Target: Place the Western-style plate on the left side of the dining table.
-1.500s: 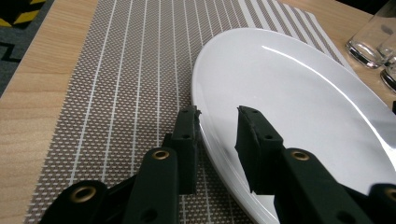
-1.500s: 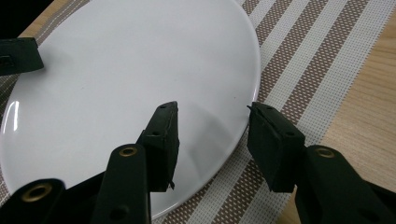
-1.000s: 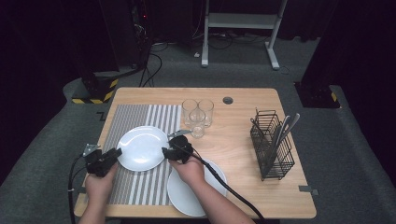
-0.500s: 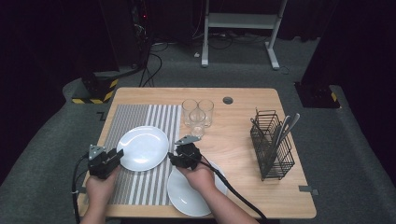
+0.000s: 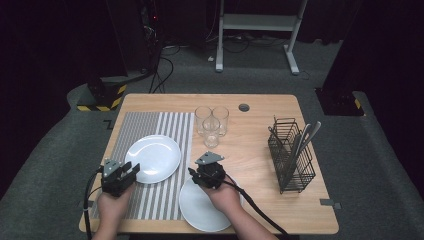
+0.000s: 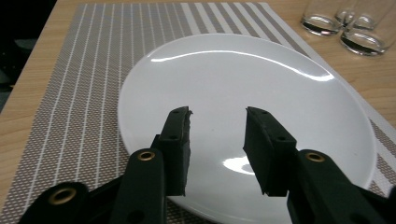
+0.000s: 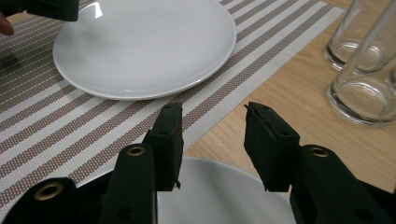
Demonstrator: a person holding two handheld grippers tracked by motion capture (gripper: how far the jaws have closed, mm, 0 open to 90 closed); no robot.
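High view: white plate (image 5: 153, 158) flat on striped placemat (image 5: 142, 131), left half of counter (image 5: 260, 150). Left gripper (image 5: 131, 169) at plate's near-left rim, jaws parted over the rim, just been opening, nothing pinched between them; same gap visible in left gripper view, plate (image 6: 243, 126) beneath. Second plate (image 5: 200, 210) at near edge of counter, partly on placemat, under right hand. Right gripper (image 5: 192, 173) above its far rim, jaws apart, just been closing a little, holding nothing. Three empty glasses (image 5: 212, 122) clustered beyond, mid-counter. Wire cutlery basket (image 5: 291, 155) with utensils well apart, far right.
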